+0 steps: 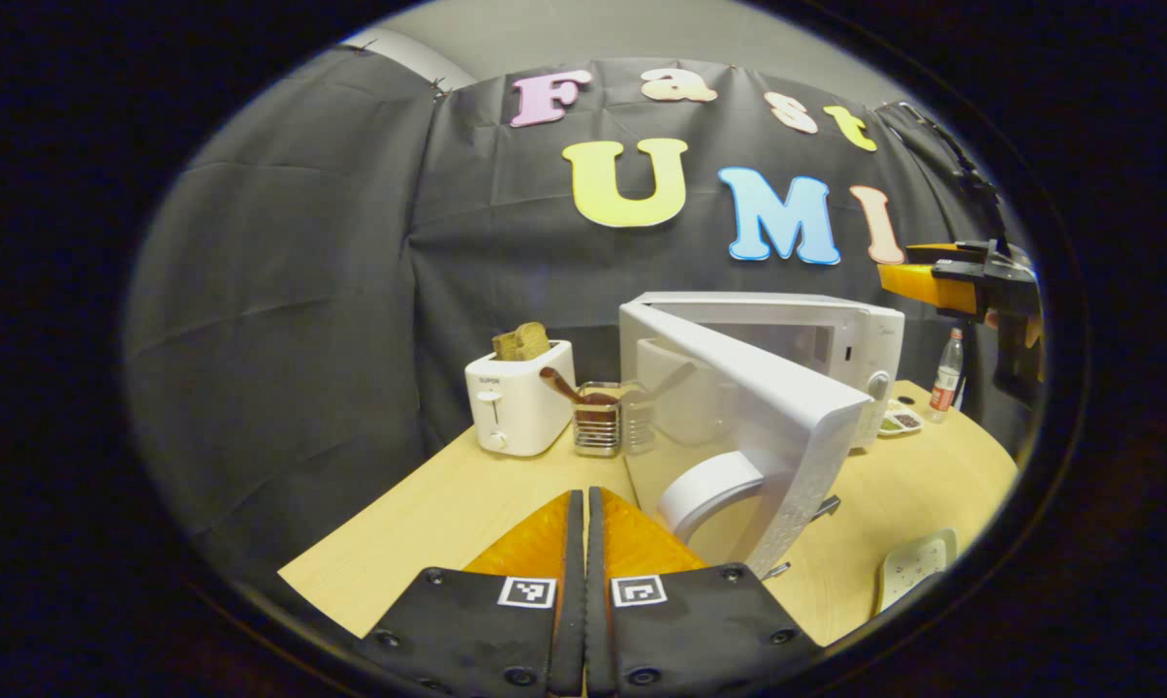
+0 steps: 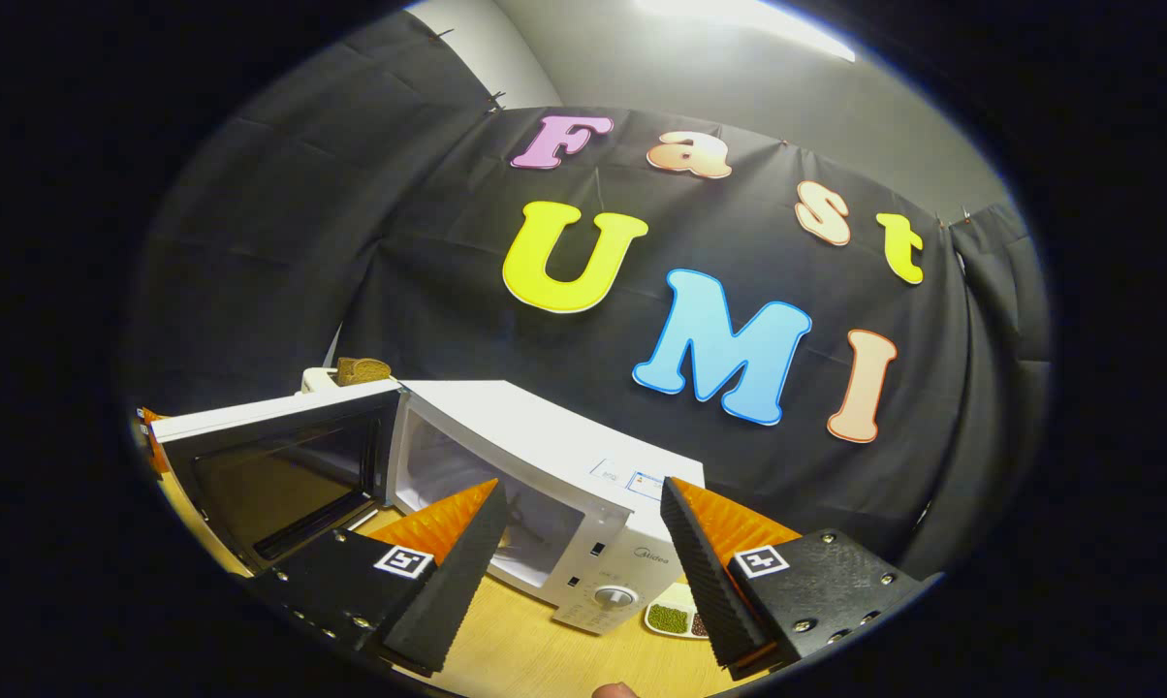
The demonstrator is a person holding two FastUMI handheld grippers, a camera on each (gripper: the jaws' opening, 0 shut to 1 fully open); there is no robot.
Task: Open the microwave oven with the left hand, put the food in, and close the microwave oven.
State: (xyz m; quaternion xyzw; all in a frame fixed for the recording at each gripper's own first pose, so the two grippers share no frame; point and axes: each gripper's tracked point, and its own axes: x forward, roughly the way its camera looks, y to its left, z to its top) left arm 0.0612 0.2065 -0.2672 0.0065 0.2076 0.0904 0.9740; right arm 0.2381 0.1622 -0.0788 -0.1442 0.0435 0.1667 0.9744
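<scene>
On the worktop [image 1: 428, 523] a toaster [image 1: 519, 409] holding bread [image 1: 520, 341] stands at the left, then a cutlery rack [image 1: 598, 427], then the microwave [image 1: 835, 339] with its door [image 1: 768, 427] swung wide open. The left tongs [image 1: 584, 514] are pressed together, holding nothing, just before that door. The right tongs [image 2: 583, 543] are spread wide and empty above the microwave, and a small dish of food [image 2: 671, 618] sits on the worktop beside its right end, near a bottle [image 1: 946, 376].
</scene>
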